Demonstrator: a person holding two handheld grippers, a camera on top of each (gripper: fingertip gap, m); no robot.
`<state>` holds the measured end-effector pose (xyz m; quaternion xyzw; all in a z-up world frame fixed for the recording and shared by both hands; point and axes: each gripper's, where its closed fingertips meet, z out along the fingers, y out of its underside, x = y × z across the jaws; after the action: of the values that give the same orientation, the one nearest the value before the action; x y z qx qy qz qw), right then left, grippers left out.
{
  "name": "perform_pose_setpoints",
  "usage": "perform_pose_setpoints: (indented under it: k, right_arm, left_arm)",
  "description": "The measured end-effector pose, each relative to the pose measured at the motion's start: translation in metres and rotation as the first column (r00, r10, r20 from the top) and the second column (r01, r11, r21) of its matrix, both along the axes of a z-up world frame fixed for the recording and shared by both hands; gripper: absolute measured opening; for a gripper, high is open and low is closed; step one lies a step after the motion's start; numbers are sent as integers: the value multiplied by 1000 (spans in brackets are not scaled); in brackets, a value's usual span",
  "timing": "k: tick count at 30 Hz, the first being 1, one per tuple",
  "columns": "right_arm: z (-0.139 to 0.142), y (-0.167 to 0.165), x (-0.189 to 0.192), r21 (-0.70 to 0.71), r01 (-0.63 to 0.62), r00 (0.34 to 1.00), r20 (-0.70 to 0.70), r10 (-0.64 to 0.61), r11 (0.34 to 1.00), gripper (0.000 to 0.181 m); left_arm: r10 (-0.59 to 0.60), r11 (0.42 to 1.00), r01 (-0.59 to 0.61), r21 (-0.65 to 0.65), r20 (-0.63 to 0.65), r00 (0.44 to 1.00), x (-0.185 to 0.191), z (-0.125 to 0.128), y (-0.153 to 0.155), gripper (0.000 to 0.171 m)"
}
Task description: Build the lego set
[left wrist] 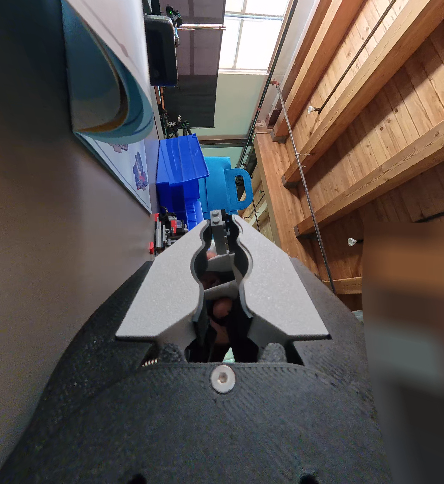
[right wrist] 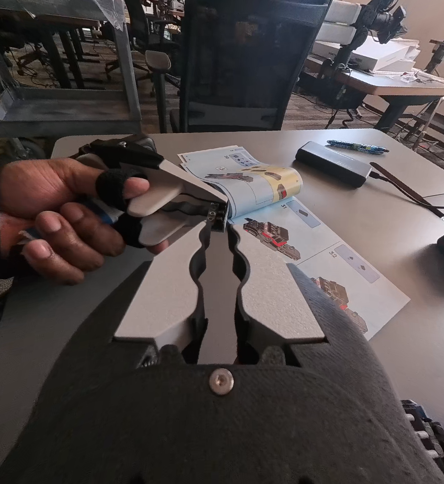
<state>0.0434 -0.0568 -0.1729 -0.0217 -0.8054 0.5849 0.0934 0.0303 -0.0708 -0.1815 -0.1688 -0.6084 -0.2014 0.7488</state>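
On the grey tabletop (right wrist: 346,209) lies the open booklet (right wrist: 307,248). Both grippers meet above it. The left gripper (left wrist: 219,222) pinches a small grey lego piece (left wrist: 217,227). The right gripper (right wrist: 218,230) has jaws slightly apart beside it. Next, I think, squeeze gently.

On your grey table (right wrist: 346,214) a black power bank (right wrist: 332,167) lies just beside a blue pen (right wrist: 356,147). Behind the table stands a black mesh chair (right wrist: 242,65). Overhead you see wooden beams (left wrist: 359,131) and a window (left wrist: 252,36).
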Motion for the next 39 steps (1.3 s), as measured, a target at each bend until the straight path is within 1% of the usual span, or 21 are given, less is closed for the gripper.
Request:
perform_pose_setpoints:
  k: [5,11,14,17,22,27,31,36,39]
  right_arm:
    - [0,1,-3,-6,9,1000,11,-9,1000,7]
    - [-1,0,-2,-3,2,1000,20,-2,1000,6]
    - [0,2,-5,-2,11,1000,19,-11,1000,7]
    - [0,7,-13,21,44,999,20,-45,999,9]
    - [-20,6,-17,129,68,994,77,-79,989,13]
    - [-45,5,-26,266,162,979,76,-189,950,18]
    - [-62,6,-34,359,219,967,47,-252,907,22]
    - [-78,5,-39,433,222,962,51,-269,874,22]
    - [-83,4,-38,457,226,963,27,-267,860,11]
  left_arm:
    - [-12,1000,12,-5,0,1000,1,-1,3,14]
    - [-24,1000,24,-11,-3,1000,1,0,6,14]
    - [-13,1000,13,-23,3,1000,1,-2,3,14]
    - [24,997,-23,-69,14,1000,1,-4,-7,14]
    - [90,987,-88,-135,15,996,4,-3,-31,14]
    - [119,980,-118,-160,0,993,7,-1,-47,14]
    - [111,980,-110,-168,-1,994,7,-4,-50,13]
    - [73,985,-77,-155,-31,997,7,-1,-46,14]
    - [51,988,-57,-144,-44,998,7,1,-45,14]
